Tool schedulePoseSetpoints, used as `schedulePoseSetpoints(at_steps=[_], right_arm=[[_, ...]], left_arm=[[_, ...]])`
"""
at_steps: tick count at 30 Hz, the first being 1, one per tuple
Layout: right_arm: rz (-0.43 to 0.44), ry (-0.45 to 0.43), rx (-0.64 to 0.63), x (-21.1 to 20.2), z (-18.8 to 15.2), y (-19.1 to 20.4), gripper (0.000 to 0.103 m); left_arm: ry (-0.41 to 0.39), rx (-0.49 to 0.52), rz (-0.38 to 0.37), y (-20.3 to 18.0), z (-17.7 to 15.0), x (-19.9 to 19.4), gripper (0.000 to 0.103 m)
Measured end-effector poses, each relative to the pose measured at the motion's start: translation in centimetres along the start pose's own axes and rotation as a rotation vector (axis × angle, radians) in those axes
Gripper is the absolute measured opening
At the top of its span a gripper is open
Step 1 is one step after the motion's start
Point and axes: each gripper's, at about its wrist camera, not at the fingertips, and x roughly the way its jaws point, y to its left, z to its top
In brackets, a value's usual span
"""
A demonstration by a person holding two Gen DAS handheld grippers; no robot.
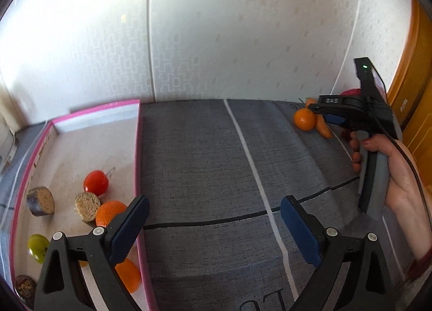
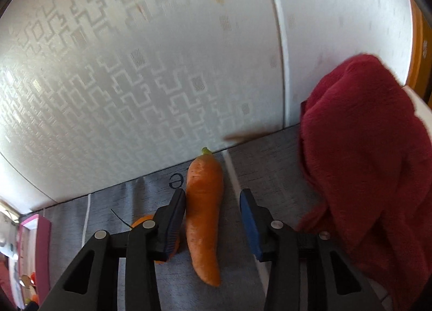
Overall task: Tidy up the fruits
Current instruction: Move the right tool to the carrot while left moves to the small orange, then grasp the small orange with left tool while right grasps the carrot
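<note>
Now, line by line:

Left gripper (image 1: 214, 226): its jaws stand wide apart with nothing between them, over the grey cloth (image 1: 205, 165), with its left finger at the pink wall of the box (image 1: 137, 149).

Right gripper (image 2: 213, 223): its jaws are apart around the carrot (image 2: 205, 213); the left pad lies right against the carrot's side, while the right pad stands clear of it, so the carrot is not clamped.

Hand (image 1: 397, 176): it grips the right gripper's handle at the right edge of the left wrist view.

Carrot: it lies lengthwise on the grey cloth near the wall, its green stub toward the wall.

Orange on the cloth (image 1: 305, 119): just beside the carrot, on its left, partly hidden behind the right gripper's left finger in the right wrist view.

Box contents: a red tomato (image 1: 96, 183), a green tomato (image 1: 37, 247), two oranges (image 1: 110, 212) (image 1: 129, 276), and cut brown-faced pieces (image 1: 40, 201) lie on its floor.

Red cloth (image 2: 367, 165): bunched up on the right, near the carrot but apart from it.
</note>
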Motion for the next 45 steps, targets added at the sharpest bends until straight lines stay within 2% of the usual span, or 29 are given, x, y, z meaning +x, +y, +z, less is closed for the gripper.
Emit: schedulePoseSetpoints(at_steps=[4,5,6,12,18,24,28,30,39,45], right_arm=[[-0.069,-0.008,-0.114,0.6,-0.2,1.5,0.037],[-0.064,-0.011,-0.127,0.6,-0.3,1.7,0.029],[-0.054,-0.008,-0.119,0.4,-0.4,1.7,0.028],[-0.065,0.011,-0.064,-0.7,-1.2,0.4,0.028],[-0.04,0.042,-0.002,-1.7,-1.4,-3.5,0.028],[-0.022,0.058,0.016,-1.5,-0.9,-5.6,0.028],[-0.013,0.072,0.034,-1.2,-0.4,-6.2,0.028],[-0.003,0.077,0.058,-0.8,-0.3,-5.4,0.028],[-0.029,0.084,0.09,-0.9,-0.3,-7.0,0.029],[-0.036,0.085,0.098,-0.3,-0.3,-6.8,0.029]], left_arm=[[-0.004,0.046,0.005,-1.2,-0.1,0.0,0.098],[0.001,0.045,-0.002,-1.4,-0.2,0.1,0.098],[0.007,0.043,-0.006,-1.5,-0.2,0.2,0.098],[0.038,0.047,-0.015,-3.2,0.9,1.0,0.098],[0.046,0.078,-0.016,-6.7,3.8,3.2,0.098],[0.09,0.111,-0.02,-10.1,6.9,7.8,0.098],[0.148,0.071,-0.055,-11.0,8.7,11.0,0.098],[0.166,0.06,-0.055,-11.3,9.2,12.1,0.098],[0.144,0.132,-0.031,-14.2,10.2,15.1,0.097],[0.141,0.158,-0.035,-16.8,10.6,17.3,0.088]])
